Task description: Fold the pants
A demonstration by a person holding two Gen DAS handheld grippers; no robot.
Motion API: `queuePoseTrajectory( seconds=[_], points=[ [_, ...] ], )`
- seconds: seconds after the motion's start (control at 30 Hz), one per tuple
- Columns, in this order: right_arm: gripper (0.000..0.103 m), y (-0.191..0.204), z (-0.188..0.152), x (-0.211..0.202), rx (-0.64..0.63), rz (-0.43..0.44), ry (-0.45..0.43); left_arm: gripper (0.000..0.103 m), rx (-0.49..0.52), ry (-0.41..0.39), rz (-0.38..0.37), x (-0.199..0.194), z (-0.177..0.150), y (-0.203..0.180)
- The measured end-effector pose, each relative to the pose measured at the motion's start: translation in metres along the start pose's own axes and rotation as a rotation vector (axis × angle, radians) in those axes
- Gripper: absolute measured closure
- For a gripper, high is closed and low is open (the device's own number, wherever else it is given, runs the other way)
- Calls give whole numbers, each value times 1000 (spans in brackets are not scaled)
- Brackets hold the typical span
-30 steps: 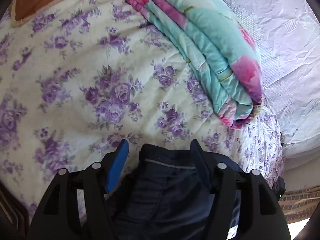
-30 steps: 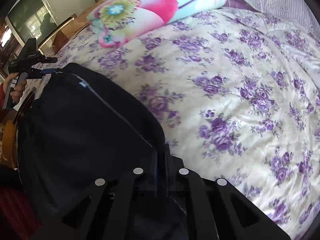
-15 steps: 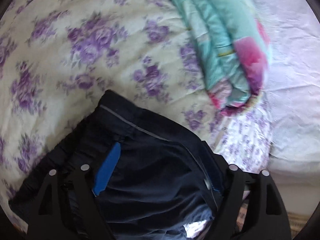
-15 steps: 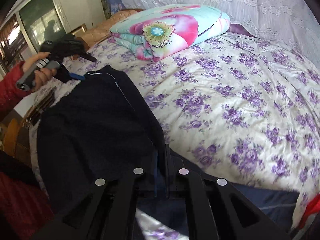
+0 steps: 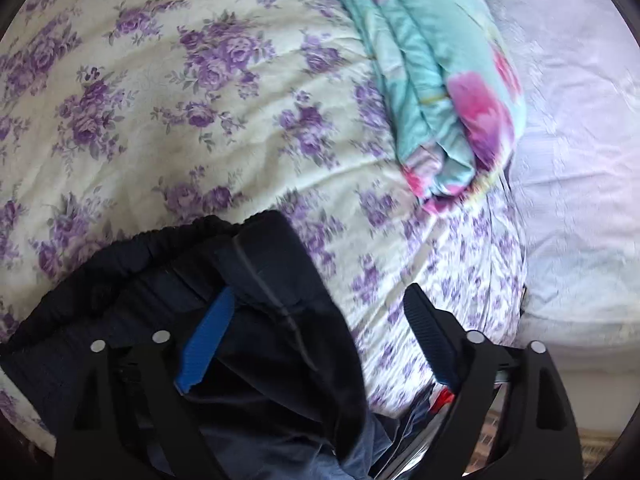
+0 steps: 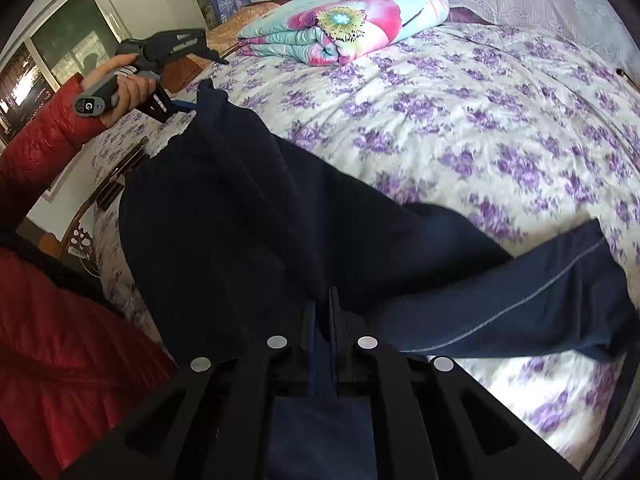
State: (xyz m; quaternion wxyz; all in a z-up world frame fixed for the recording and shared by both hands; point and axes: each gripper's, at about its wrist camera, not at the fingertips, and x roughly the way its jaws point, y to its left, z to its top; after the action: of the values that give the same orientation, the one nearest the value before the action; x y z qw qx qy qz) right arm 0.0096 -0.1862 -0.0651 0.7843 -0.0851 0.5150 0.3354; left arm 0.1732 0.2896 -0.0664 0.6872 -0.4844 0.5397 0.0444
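Since a moment ago the left tongs (image 5: 316, 320) have swung aside, their fingers spread wide with the pants (image 6: 248, 216) lying over the blue one, not pinched. The right tongs (image 6: 322, 320) stay clamped together on the dark cloth, probably to anchor that end while the garment is stretched out for folding. One leg (image 6: 540, 300) trails across the flowered bed (image 6: 460, 92). Beyond, a folded quilt (image 6: 344, 24) rests near the headboard, well apart from the work.
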Motion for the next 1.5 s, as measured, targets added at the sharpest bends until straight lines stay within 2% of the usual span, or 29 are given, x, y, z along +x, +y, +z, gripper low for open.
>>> queuePoseTrajectory(
  seconds=[0.1, 0.17, 0.23, 0.3, 0.4, 0.53, 0.6, 0.7, 0.87, 0.93, 1.0, 1.13, 1.2, 1.33, 1.4, 1.43, 1.5],
  points=[
    [97, 4, -13, -2, 16, -9, 0, 18, 19, 9, -5, -5, -12, 3],
    [97, 6, -20, -2, 27, -13, 4, 23, 1, 3, -20, -11, -20, 17],
    [97, 5, -28, -4, 46, -13, 1, 50, -11, 10, -54, -15, -27, 31],
    [97, 6, -32, -5, 59, -12, -6, 58, -17, 4, -91, -25, -37, 48],
    [97, 11, -34, -10, 53, -11, -24, 81, 30, -20, -117, -46, -48, 62],
    [97, 21, -29, -29, 6, 3, -48, 83, 124, -45, -171, -75, -59, 70],
    [97, 26, -30, -39, -6, 47, -47, 83, 169, -58, -193, -86, -66, 80],
    [97, 31, -39, -37, 24, 134, -3, 84, 141, -55, -208, -94, -79, 112],
    [97, 44, -66, -4, 40, 184, 118, 84, 130, -45, -104, -84, -102, 164],
    [97, 45, -73, 7, 51, 188, 146, 84, 73, -37, -118, -80, -103, 181],
    [97, 45, -73, 8, 61, 190, 147, 85, 66, -59, -137, -85, -105, 184],
    [97, 50, -70, 5, 52, 210, 149, 85, 139, -110, -116, -103, -104, 170],
    [97, 51, -74, 16, 53, 221, 174, 84, 134, -109, -109, -105, -101, 173],
    [97, 41, -89, 43, 96, 219, 230, 81, 122, -96, -2, -107, -108, 181],
    [97, 32, -93, 49, 159, 241, 218, 79, 156, -156, 103, -123, -113, 179],
    [97, 28, -94, 49, 183, 252, 211, 75, 171, -182, 130, -130, -114, 176],
    [94, 25, -94, 48, 207, 273, 204, 74, 196, -230, 131, -147, -116, 170]
  ],
)
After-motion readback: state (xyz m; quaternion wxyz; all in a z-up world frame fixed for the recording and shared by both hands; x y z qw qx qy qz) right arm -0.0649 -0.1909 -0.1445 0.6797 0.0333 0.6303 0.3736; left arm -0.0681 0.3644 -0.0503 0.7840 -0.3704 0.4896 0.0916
